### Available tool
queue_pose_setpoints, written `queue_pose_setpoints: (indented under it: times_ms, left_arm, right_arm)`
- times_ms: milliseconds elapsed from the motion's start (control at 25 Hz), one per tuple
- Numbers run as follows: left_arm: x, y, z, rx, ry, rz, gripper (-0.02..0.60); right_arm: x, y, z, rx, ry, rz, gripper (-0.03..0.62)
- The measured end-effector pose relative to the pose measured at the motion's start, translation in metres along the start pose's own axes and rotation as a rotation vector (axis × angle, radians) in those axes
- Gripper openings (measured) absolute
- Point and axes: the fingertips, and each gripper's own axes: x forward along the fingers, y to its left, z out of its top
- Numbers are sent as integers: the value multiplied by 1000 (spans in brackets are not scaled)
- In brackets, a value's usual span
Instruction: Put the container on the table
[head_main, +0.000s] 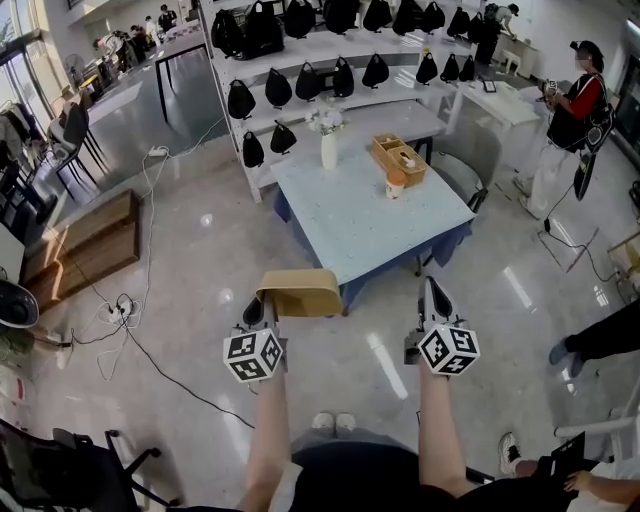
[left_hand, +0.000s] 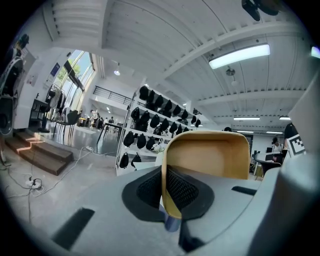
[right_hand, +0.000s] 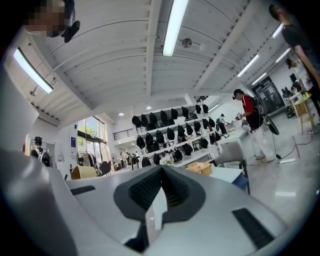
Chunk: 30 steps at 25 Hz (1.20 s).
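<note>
Bright ceiling tube lights (right_hand: 175, 25); floor glare; fisheye edges dark, warped.

The container (head_main: 299, 292) covers the tips of the left gripper (head_main: 262, 312) in the head view, so the grip cannot be read there. In the left gripper view the container's lower edge runs out of sight between the jaws. Its wall blocks most of what lies straight ahead of them. A pale sliver sits at the seam of the right gripper (right_hand: 158, 197), and what it is cannot be told. To the right of that gripper, a person (head_main: 605, 338) is cut by the picture's edge, with only a leg and shoe showing. Far ahead of both grippers, the things in the wooden tray (head_main: 380, 152) are too small to name.
</note>
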Motion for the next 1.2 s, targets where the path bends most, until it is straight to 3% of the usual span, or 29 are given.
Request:
queue_pose_setpoints:
  times_ms: [560,1200]
  left_arm:
    - [-4,-4,-22,-24,3,49,8]
    - [50,41,6,-34,-45,71,8]
  right_arm:
    - [11,-24,-10,11,32,9,-2]
    - [76,-21,-9,-1,11,10,-2]
